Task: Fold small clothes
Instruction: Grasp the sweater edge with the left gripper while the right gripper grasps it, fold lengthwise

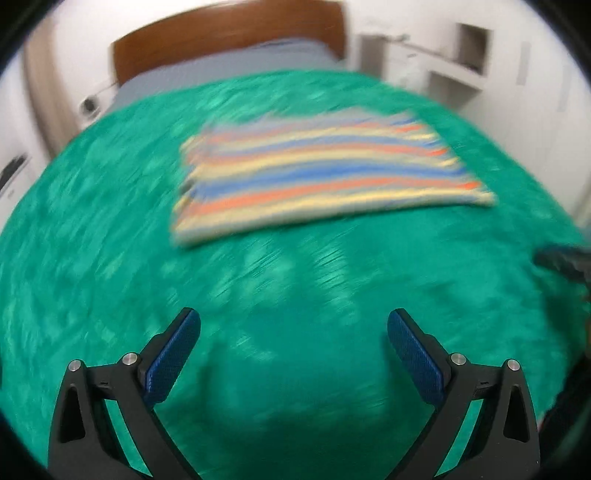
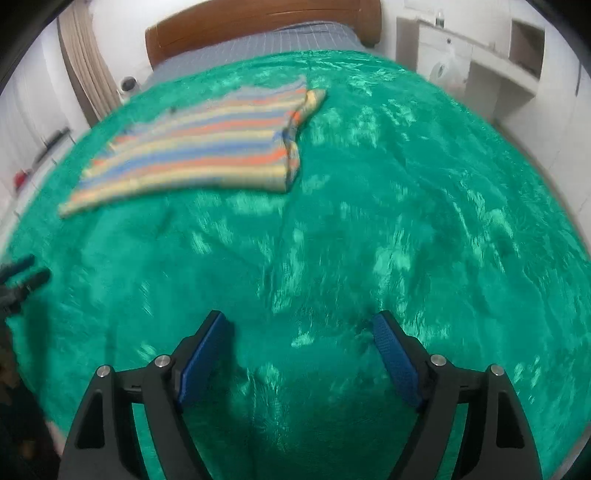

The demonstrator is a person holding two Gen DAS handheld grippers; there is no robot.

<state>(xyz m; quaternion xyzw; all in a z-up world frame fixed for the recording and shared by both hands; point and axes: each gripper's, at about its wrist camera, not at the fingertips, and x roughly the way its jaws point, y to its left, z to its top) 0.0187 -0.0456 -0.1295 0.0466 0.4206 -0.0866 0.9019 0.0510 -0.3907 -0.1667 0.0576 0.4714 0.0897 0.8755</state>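
Green plush blanket (image 1: 295, 277) (image 2: 369, 221) covers most of the bed; pile shows pale shiny streaks and shallow creases. Beyond its far edge, a strip of grey checked sheet (image 2: 258, 44) (image 1: 221, 64) runs up to a brown wooden headboard (image 2: 258, 18) (image 1: 221, 33). White shelf unit (image 2: 498, 55) (image 1: 461, 62) with open compartments stands against the wall, right of the bed. Beige curtain (image 2: 85, 74) hangs at left, beside the headboard. A small dark round item (image 2: 128, 84) (image 1: 88, 105) sits near the bed's far left corner; too blurred to identify. White walls all round.
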